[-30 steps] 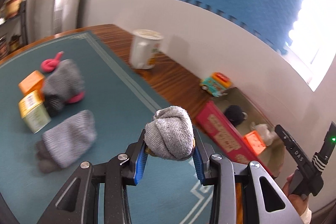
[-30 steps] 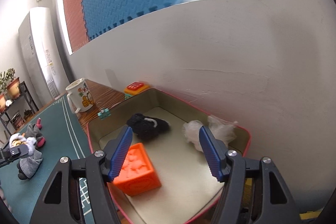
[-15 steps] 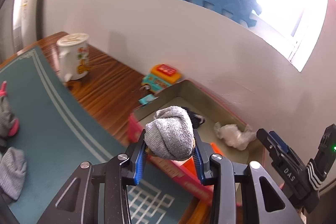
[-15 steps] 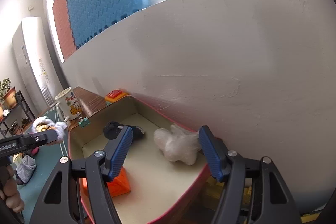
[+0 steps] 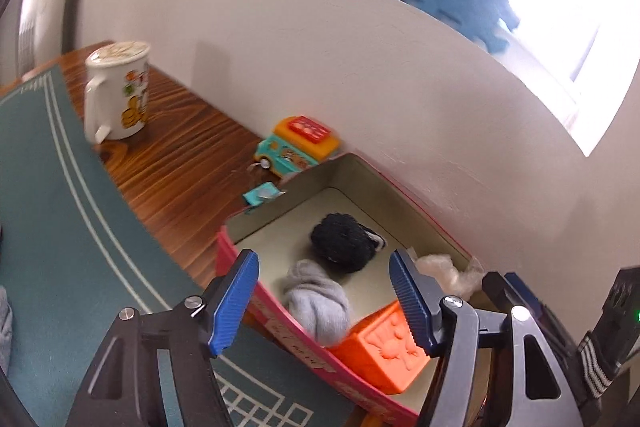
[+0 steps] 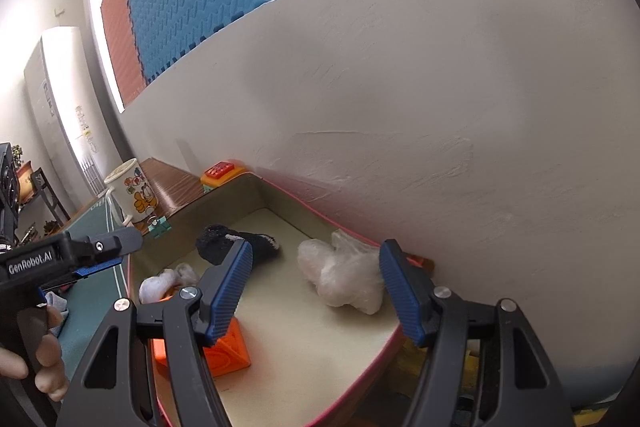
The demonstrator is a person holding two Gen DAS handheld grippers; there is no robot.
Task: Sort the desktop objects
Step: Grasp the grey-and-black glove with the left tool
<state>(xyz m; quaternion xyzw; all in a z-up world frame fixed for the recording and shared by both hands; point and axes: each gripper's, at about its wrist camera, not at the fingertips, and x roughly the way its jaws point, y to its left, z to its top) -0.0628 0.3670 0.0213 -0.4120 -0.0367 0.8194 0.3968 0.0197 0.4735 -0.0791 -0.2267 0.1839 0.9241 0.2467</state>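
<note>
Both sets of tongs hung over the shallow red-rimmed tin tray [image 5: 280, 319] against the white wall. The left tongs [image 5: 324, 301] were spreading their blue pads with nothing between them, and the rolled grey sock [image 5: 316, 303] lay loose on the tray floor just below, beside the balled black sock [image 5: 340, 241] and touching the orange embossed plastic cube [image 5: 384, 343]. The right tongs [image 6: 316, 291] stood open and empty above the crumpled clear plastic bag [image 6: 344, 279] at the tray's far side. The step in hand looked like the drop-off of one sorted item, already let go. Next, the left tongs would probably need to back off across the teal mat [image 5: 60, 227] on the wooden counter [image 5: 188, 163] for another piece; a grey bundle [image 5: 4, 323] showed at the picture's left edge. The white cartoon mug [image 5: 118, 91] and toy bus [image 5: 298, 145] stood outside the tray.
</note>
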